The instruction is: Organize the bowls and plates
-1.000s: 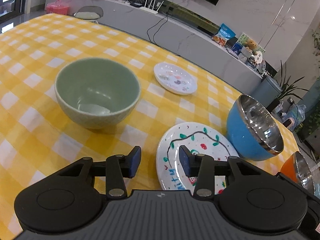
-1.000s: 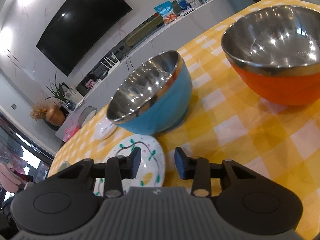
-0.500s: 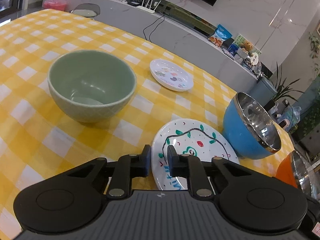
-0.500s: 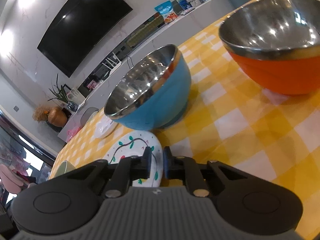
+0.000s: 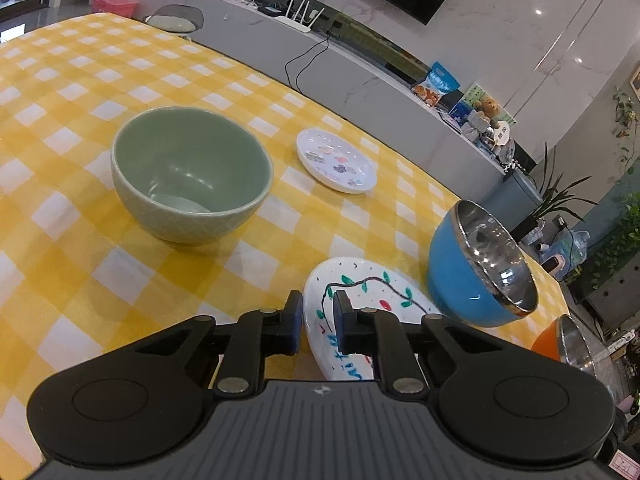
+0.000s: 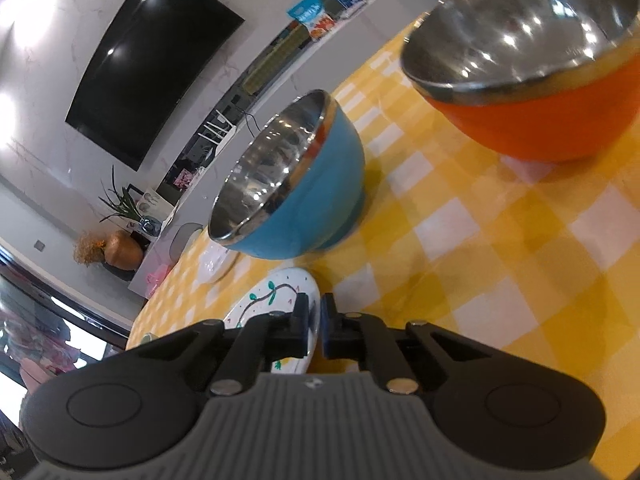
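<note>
A table covered in a yellow-and-white checked cloth [image 5: 80, 240] carries everything. On it stands a green bowl [image 5: 192, 174]; beyond that bowl to its right lies a small white plate [image 5: 336, 160], and further right stand a blue bowl [image 5: 476, 268] and an orange bowl [image 6: 532, 80].

Left gripper [image 5: 316, 322] and right gripper [image 6: 315, 326]: ribbed grey bodies, black linkage arms, silver screws, blue-padded fingers [image 5: 295, 322].

3 bowls [image 5: 192, 176] & 2 plates [image 5: 337, 161] on 1 tbl [image 5: 72, 92].
</note>
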